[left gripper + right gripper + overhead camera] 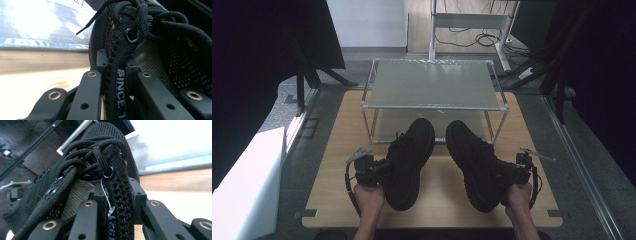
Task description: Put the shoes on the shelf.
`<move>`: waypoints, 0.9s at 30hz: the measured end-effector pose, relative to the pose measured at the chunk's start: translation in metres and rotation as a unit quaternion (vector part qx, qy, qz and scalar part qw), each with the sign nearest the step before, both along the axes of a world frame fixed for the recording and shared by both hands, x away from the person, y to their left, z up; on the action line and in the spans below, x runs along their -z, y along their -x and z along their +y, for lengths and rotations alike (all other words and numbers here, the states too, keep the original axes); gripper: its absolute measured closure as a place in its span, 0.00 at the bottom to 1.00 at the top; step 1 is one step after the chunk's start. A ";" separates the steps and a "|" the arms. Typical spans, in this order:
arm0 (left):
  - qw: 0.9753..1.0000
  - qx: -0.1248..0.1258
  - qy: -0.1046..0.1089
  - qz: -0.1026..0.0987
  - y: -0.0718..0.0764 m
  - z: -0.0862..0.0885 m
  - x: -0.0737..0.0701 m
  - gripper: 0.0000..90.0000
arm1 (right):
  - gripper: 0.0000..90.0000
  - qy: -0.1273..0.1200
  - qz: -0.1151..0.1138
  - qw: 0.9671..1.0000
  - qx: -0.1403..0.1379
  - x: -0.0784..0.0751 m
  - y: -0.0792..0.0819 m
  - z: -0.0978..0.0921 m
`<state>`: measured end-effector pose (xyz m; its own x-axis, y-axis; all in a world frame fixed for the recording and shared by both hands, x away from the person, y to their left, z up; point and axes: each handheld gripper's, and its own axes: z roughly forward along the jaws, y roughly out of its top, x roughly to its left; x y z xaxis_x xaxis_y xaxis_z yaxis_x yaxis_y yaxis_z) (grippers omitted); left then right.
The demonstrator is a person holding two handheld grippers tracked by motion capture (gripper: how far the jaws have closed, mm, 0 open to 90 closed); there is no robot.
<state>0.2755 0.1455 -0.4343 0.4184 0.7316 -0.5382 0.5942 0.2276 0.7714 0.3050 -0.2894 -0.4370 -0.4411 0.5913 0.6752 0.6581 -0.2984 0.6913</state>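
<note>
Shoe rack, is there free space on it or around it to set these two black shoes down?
The shoe rack top shelf looks bare rim to rim. Its lower shelf shows open room behind the shoe toes. The table is bare left and right of the rack. It is crowded in front, where the left tongs and right tongs grip the left shoe and right shoe.

Ahead of you, the metal shelf rack (434, 90) is standing across the table's (337, 150) far half, its posts and crossbars barring the middle. The two black shoes (409, 160) are lying just before it, toes touching its front. Bare wood is lying open along the left, right and near edges.
</note>
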 end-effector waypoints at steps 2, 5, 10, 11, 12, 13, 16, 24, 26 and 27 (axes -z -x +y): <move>1.000 0.000 0.004 -0.003 0.002 0.001 -0.004 0.88 | 0.82 -0.013 -0.003 1.000 -0.002 -0.007 0.001 0.002; 1.000 0.000 0.004 -0.006 0.004 0.002 -0.008 0.88 | 0.82 -0.016 -0.007 1.000 -0.004 -0.011 0.001 0.002; 1.000 -0.008 0.017 -0.012 0.005 0.005 -0.017 0.88 | 0.82 -0.029 -0.011 1.000 -0.001 -0.026 -0.001 0.006; 1.000 -0.007 0.019 -0.015 0.005 0.005 -0.019 0.88 | 0.82 -0.033 -0.011 0.999 -0.002 -0.028 -0.002 0.006; 1.000 -0.008 0.021 -0.016 0.005 0.005 -0.022 0.88 | 0.82 -0.033 -0.011 0.999 -0.002 -0.028 -0.002 0.006; 0.999 -0.008 0.023 -0.020 0.004 0.005 -0.026 0.88 | 0.82 -0.033 -0.012 0.999 -0.005 -0.033 -0.003 0.008; 0.999 -0.008 0.027 -0.023 0.003 0.003 -0.031 0.88 | 0.82 -0.033 -0.016 0.999 -0.003 -0.040 -0.005 0.013; 0.999 -0.027 0.030 -0.036 -0.003 -0.001 -0.047 0.88 | 0.81 -0.033 -0.014 0.999 0.014 -0.058 -0.016 0.023; 0.998 -0.033 0.033 -0.038 -0.007 -0.001 -0.051 0.88 | 0.81 -0.037 -0.008 0.999 0.022 -0.062 -0.018 0.025; 0.998 -0.034 0.036 -0.038 -0.008 -0.001 -0.053 0.88 | 0.81 -0.038 -0.007 0.999 0.025 -0.064 -0.019 0.026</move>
<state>0.2836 0.1443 -0.3817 0.4112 0.7197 -0.5594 0.5162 0.3220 0.7937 0.3243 -0.2635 -0.3735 -0.4228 0.5594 0.7129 0.6316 -0.3823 0.6745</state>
